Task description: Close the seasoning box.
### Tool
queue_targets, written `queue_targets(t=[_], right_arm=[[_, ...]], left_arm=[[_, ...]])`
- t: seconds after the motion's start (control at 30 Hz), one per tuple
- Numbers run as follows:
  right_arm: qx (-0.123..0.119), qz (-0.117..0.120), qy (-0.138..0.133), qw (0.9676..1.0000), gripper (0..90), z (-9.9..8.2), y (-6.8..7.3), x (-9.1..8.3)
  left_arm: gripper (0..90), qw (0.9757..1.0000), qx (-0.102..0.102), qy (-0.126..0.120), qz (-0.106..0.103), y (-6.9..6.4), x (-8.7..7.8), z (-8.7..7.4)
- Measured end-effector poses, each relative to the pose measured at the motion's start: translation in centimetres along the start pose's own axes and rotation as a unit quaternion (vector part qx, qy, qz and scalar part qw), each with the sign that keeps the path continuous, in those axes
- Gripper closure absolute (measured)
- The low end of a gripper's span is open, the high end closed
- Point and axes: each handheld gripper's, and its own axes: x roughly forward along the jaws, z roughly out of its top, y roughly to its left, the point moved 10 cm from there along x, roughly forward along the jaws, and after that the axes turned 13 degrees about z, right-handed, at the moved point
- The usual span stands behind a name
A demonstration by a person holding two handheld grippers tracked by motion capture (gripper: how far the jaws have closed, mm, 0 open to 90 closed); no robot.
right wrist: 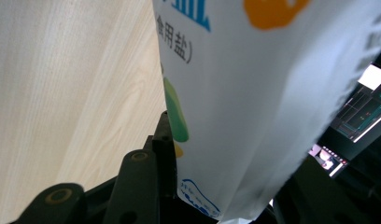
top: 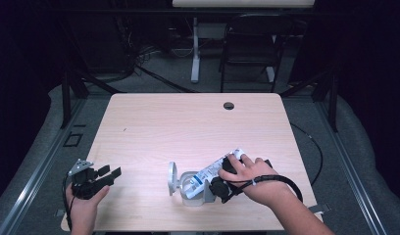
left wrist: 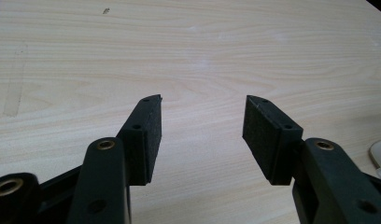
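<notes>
Pale wood-grain laminate covers your desk (top: pixel 154 127), its rounded corners framed centre-frame in the high view, with a round cable hole (top: pixel 229 105) near the far edge and a small dark fleck (top: pixel 124 129) toward the upper left of the top. Dark drapes close off both sides of the room; grey floor runs round the desk, and a black folding chair (top: pixel 249 46) stands beside a white desk leg (top: pixel 195 49) at upper centre.

Your left tongs (top: pixel 109 175) sit at lower left of the high view, near the desk's left edge. In the left gripper view the jaws stand released, bare wood between the pads.

Your right tongs (top: pixel 220 172) lie at lower centre-right under your hand. They grasp a white packet (top: pixel 212 171) printed in blue, orange and green, pads pressed on its sides. The packet slants from upper right down into a clear container (top: pixel 190 188), whose round lid (top: pixel 172 177) stands on edge just left of it.
</notes>
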Motion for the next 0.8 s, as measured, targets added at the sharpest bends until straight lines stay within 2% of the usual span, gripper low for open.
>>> queue_targets(t=[0.43,0.5,0.6,0.63,0.8], right_arm=[[0.045,0.0,-0.039,0.9982,64.0,0.0,0.9,0.5],[0.059,0.003,-0.054,0.9968,64.5,0.1,1.1,0.6],[0.065,0.003,-0.053,0.9965,65.0,0.1,1.1,0.5],[0.078,0.008,-0.067,0.9946,65.6,0.3,1.3,0.7],[0.097,0.014,-0.079,0.9921,67.4,0.4,1.5,0.8]], left_arm=[[47.7,1.0,-0.001,-0.002,0.002,0.0,0.1,0.0],[47.7,1.0,-0.001,-0.002,0.002,0.0,0.1,0.0],[47.7,1.0,-0.001,-0.002,0.002,0.0,0.1,-0.1],[47.7,1.0,-0.001,-0.002,0.002,0.0,0.1,-0.1],[47.8,1.0,-0.002,-0.001,0.002,0.0,0.2,-0.1]])
